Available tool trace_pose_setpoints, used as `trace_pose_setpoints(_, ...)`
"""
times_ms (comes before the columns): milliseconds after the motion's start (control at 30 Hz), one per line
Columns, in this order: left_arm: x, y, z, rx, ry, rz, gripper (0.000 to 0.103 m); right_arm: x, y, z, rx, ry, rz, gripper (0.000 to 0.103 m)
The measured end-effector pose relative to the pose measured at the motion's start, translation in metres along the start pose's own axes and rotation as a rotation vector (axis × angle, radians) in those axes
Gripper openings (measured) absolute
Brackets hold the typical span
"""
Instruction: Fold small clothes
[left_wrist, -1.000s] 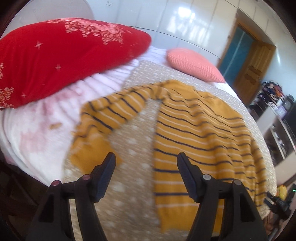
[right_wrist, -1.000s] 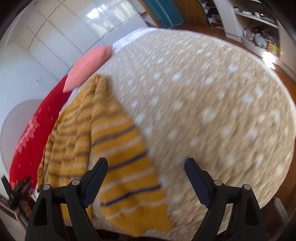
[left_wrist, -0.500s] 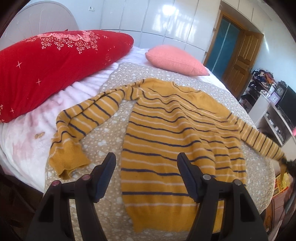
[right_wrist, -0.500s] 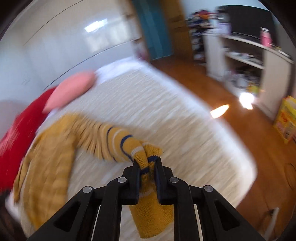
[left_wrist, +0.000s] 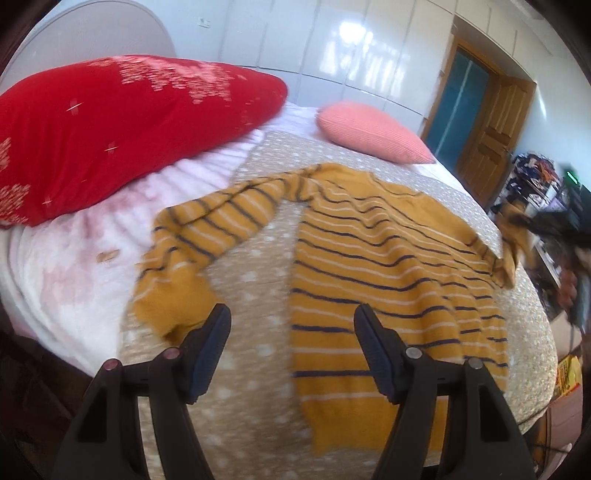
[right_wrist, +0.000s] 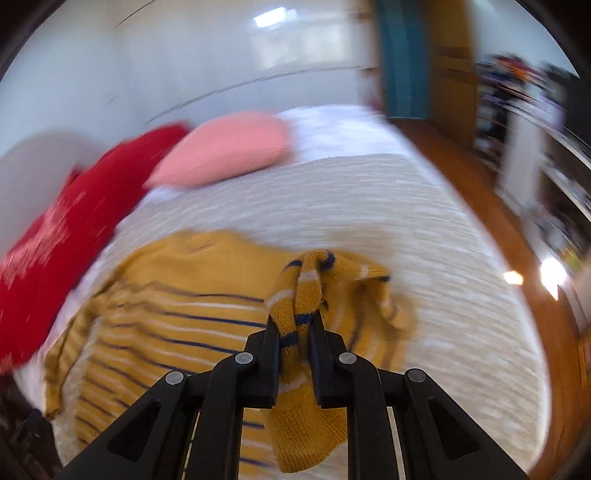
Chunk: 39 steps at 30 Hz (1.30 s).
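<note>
At the bottom of the right wrist frame, the right gripper (right_wrist: 293, 328) clamps the striped sweater's (left_wrist: 384, 266) sleeve (right_wrist: 303, 295); the left gripper (left_wrist: 291, 347) hangs spread apart over the bedspread (left_wrist: 255, 280).

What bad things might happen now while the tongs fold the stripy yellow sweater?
1. The right tongs pinch only a bunched bit of sleeve, so it might slip out mid-fold.
2. The left tongs are open and hold nothing, so the sweater could drag across the dotted blanket and crease.
</note>
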<state>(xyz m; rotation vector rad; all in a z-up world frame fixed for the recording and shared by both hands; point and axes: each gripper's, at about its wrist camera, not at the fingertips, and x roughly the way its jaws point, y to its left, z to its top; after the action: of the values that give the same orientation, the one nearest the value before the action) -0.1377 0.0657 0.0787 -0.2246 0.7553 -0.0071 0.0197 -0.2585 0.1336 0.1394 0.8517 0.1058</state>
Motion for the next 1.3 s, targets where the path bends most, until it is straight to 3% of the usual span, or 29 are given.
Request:
trace_pose_setpoints(133, -0.005, 0.036, -0.008, -0.042, -0.003, 0.021, 0.069, 0.074, 0.119, 0.007, -0.141, 0.125, 0.102, 0.018)
trace_pose_setpoints(200, -0.006, 0.053, -0.011, -0.070, -0.009, 0.034, 0.069, 0.108, 0.167, 0.004, -0.198, 0.185, 0.159, 0.023)
trace_pose_setpoints(233, -0.006, 0.065, -0.013, -0.091, -0.012, 0.039, 0.069, 0.126, 0.193, 0.003, -0.223, 0.224, 0.196, 0.032)
trace_pose_setpoints(300, -0.007, 0.083, -0.017, -0.126, -0.014, 0.042, 0.073, 0.138, 0.221, 0.001, -0.258, 0.236, 0.228, 0.035)
trace_pose_setpoints(333, -0.007, 0.093, -0.019, -0.146, -0.015, 0.045, 0.073, 0.137, 0.231, 0.001, -0.270, 0.229, 0.247, 0.038)
trace_pose_setpoints(400, -0.004, 0.109, -0.023, -0.178, -0.010, 0.050, 0.074, 0.133, 0.246, 0.005, -0.283, 0.210, 0.279, 0.059)
trace_pose_setpoints(467, 0.000, 0.120, -0.026, -0.202, -0.001, 0.054, 0.074, 0.125, 0.251, 0.009, -0.294, 0.177, 0.269, 0.064)
trace_pose_setpoints(567, 0.006, 0.133, -0.029, -0.239, 0.015, 0.050, 0.074, 0.120, 0.247, 0.004, -0.283, 0.183, 0.225, 0.064)
trace_pose_setpoints(667, 0.011, 0.141, -0.032, -0.266, 0.023, 0.049, 0.074, 0.114, 0.250, -0.007, -0.290, 0.227, 0.239, 0.064)
trace_pose_setpoints(967, 0.003, 0.157, -0.043, -0.322, 0.027, 0.087, 0.074, 0.089, 0.338, -0.103, -0.436, 0.379, 0.587, 0.064)
trace_pose_setpoints(1100, -0.004, 0.155, -0.043, -0.316, 0.021, 0.107, 0.074, 0.088, 0.374, -0.137, -0.515, 0.402, 0.630, 0.064)
trace_pose_setpoints(1133, -0.005, 0.153, -0.042, -0.311, 0.020, 0.111, 0.074, 0.091, 0.380, -0.145, -0.531, 0.420, 0.619, 0.064)
trace_pose_setpoints(1167, -0.006, 0.151, -0.041, -0.306, 0.019, 0.114, 0.074, 0.093, 0.383, -0.151, -0.541, 0.438, 0.613, 0.053)
trace_pose_setpoints(1200, -0.008, 0.149, -0.040, -0.299, 0.017, 0.118, 0.074, 0.095, 0.385, -0.154, -0.552, 0.445, 0.607, 0.024)
trace_pose_setpoints(1233, -0.009, 0.147, -0.039, -0.293, 0.015, 0.121, 0.074, 0.094, 0.384, -0.153, -0.562, 0.448, 0.600, 0.016)
trace_pose_setpoints(1300, -0.011, 0.143, -0.038, -0.282, 0.013, 0.130, 0.074, 0.083, 0.374, -0.140, -0.550, 0.408, 0.603, 0.012)
